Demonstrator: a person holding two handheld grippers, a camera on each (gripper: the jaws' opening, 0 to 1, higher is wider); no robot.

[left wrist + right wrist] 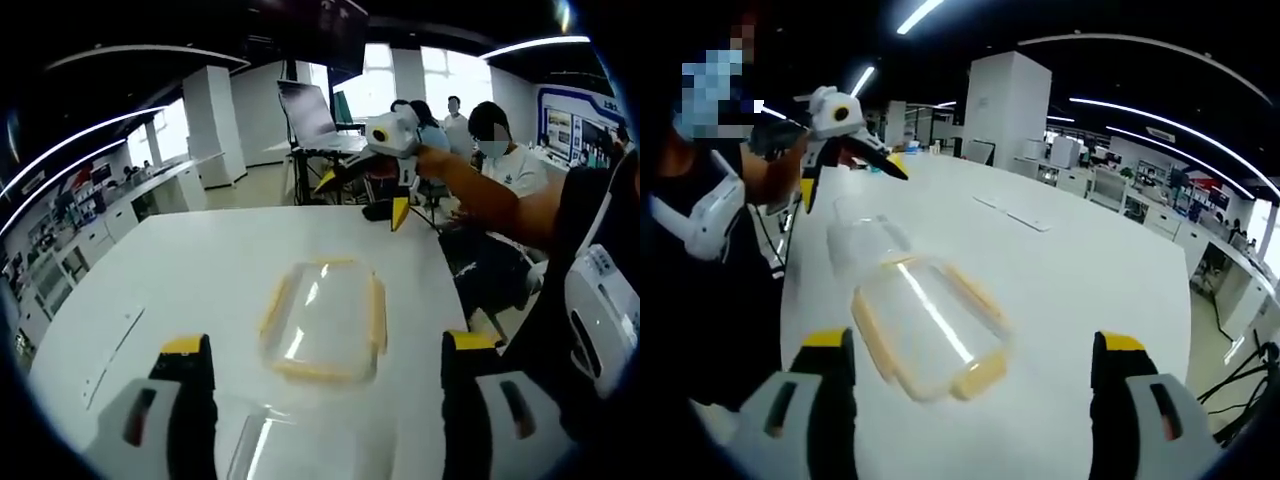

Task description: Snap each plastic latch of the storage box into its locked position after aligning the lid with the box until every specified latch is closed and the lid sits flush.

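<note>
Clear lid with four yellow latches, flat on white table, centre of left gripper view; clear storage box at 11 o'clock of it in right gripper view, apparently empty. Judged light, stiff, slippery; best gripped by rim edges. Left gripper and right gripper both spread wide, holding nothing.

White table with yellow-latched lid and clear box
</note>
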